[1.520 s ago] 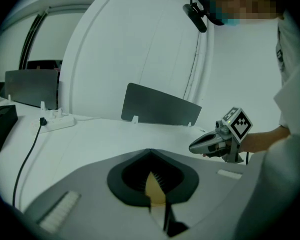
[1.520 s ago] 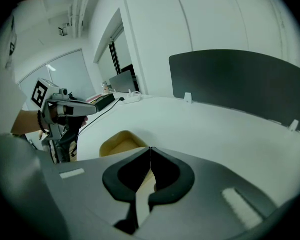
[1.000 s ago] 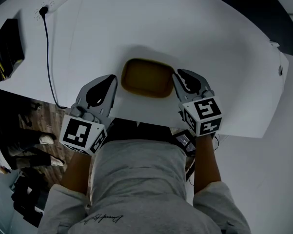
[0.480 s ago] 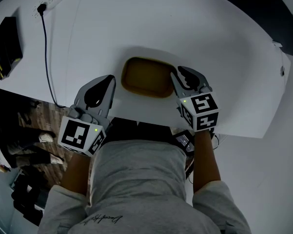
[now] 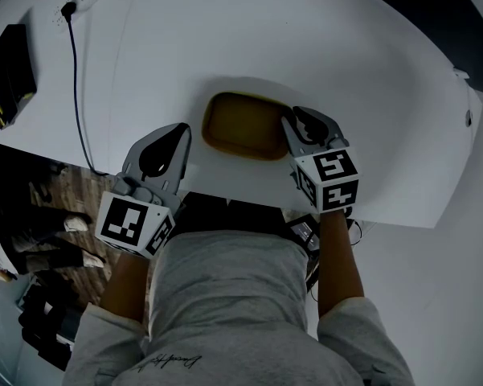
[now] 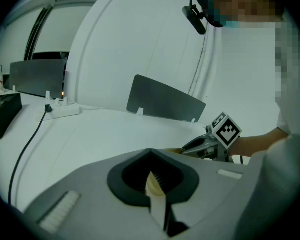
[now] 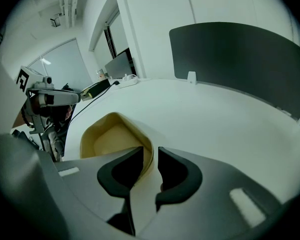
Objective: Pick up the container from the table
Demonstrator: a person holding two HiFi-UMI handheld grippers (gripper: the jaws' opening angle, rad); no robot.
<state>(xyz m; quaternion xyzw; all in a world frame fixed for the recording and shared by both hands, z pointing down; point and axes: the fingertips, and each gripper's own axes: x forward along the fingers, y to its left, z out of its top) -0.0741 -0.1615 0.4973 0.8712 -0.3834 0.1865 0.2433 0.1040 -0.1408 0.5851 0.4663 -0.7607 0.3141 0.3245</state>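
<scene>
From my seat at the controls, the container (image 5: 243, 125) — a shallow tan tub with rounded corners — sits on the white table (image 5: 225, 39) close to the near edge, dead ahead at 12 o'clock of the person's body.

The right gripper (image 5: 297, 123) is at the tub's 3 o'clock end, angled down over it. In the right gripper view I see its jaws set wide apart and straddling the tub's end wall, one inside and one outside. There is a gap beside the wall, so nothing is clamped. Those jaws have just been opening, with the wall between them.

The left gripper (image 5: 175, 135) is at the tub's 9 o'clock side, near it but apart from it, out over the table's near edge. In the left gripper view its jaws meet, with nothing held.

Out at 10 o'clock a black box (image 5: 8, 71) lies near the table's left edge — a dark cable (image 5: 76, 79) runs down the tabletop beside it.
</scene>
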